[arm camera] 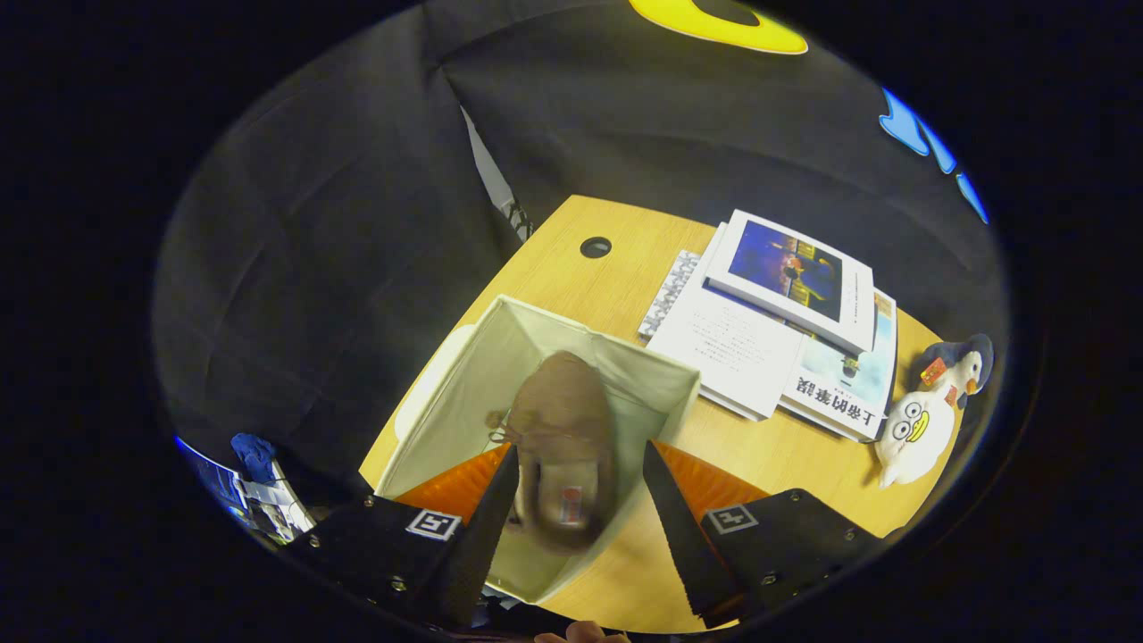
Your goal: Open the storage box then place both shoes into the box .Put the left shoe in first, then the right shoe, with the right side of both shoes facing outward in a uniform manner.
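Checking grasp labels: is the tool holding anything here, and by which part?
Cannot tell. The tool is open wide around the brown shoe over the box; one finger touches the heel collar, the other stands clear.

The claw point(579, 482) hangs over an open box point(464, 402) on the desk point(571, 286), fingers spread apart. A brown shoe point(563, 446) lies between them, its heel end blurred; whether either finger touches it cannot be told. Beyond the box lie stacked books point(777, 330), and a plush duck point(929, 411) just beside them near the desk's edge.
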Tool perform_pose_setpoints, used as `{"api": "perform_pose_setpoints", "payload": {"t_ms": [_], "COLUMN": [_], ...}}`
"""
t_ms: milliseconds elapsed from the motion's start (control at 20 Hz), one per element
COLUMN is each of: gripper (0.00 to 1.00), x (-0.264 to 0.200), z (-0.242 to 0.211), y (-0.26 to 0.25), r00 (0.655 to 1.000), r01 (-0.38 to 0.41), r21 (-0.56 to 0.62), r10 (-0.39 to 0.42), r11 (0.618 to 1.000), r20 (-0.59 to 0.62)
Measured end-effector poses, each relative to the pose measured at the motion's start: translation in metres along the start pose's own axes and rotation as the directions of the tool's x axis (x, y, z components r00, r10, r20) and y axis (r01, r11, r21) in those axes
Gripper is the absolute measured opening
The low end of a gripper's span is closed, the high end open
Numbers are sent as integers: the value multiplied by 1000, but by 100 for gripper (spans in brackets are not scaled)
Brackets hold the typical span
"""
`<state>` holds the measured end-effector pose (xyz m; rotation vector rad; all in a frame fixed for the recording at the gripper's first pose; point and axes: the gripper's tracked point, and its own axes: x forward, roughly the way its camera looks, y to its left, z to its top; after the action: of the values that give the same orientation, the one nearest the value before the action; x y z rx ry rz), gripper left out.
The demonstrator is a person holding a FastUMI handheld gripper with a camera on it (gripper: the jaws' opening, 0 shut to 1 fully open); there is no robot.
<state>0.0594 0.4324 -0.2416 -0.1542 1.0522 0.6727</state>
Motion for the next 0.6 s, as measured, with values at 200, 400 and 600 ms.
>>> {"api": "perform_pose_setpoints", "payload": {"t_ms": [200,400,600], "gripper": [85,85,84], "x": [-41,-97,-170], "z": [11,18,19], "y": [-21,-62,-108], "r00": [992,955,869], "r01": [-8,40,108], "r21": [56,114,188], "r10": [1,-72,-184], "r11": [998,993,976], "r20": [125,288,459]}}
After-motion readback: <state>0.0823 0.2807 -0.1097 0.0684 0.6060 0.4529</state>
